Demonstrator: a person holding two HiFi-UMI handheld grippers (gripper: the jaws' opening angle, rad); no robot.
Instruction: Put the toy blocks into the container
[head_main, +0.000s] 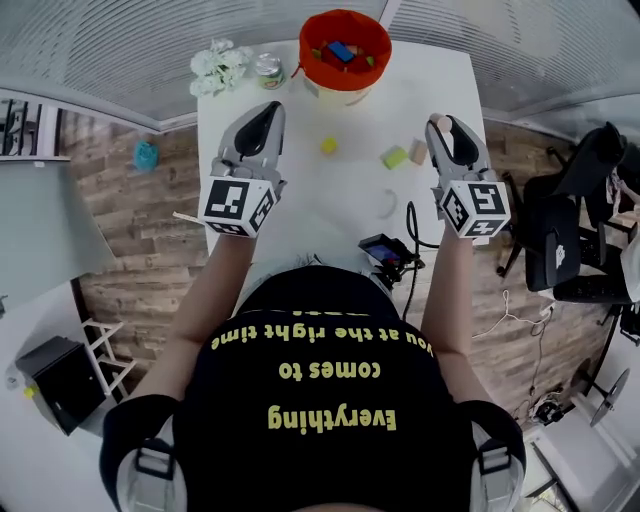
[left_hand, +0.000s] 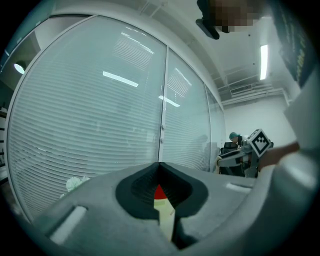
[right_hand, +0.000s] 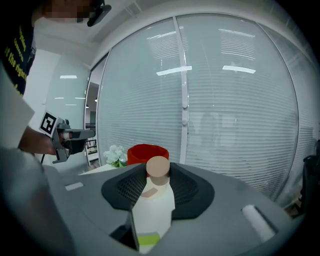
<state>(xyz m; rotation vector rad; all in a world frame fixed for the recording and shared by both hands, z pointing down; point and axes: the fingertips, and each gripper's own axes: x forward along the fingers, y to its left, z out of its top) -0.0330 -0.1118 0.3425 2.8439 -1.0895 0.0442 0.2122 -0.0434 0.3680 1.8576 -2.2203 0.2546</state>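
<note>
On the white table (head_main: 300, 220) the red container (head_main: 345, 45) stands at the far edge with several blocks inside. A yellow block (head_main: 328, 146), a green block (head_main: 394, 157) and a tan block (head_main: 418, 152) lie loose in front of it. My right gripper (head_main: 442, 125) hangs above the table's right side, shut on a tan round block (right_hand: 158, 167); past it the red container (right_hand: 147, 151) shows. My left gripper (head_main: 265, 112) hovers over the left side, jaws shut with nothing between them; the container (left_hand: 159, 191) shows through a slit behind its tips.
White flowers (head_main: 220, 68) and a small can (head_main: 268, 70) stand left of the container. A small dark device with a cable (head_main: 385, 252) lies at the near edge. A black office chair (head_main: 570, 240) stands to the right. Glass walls with blinds lie beyond.
</note>
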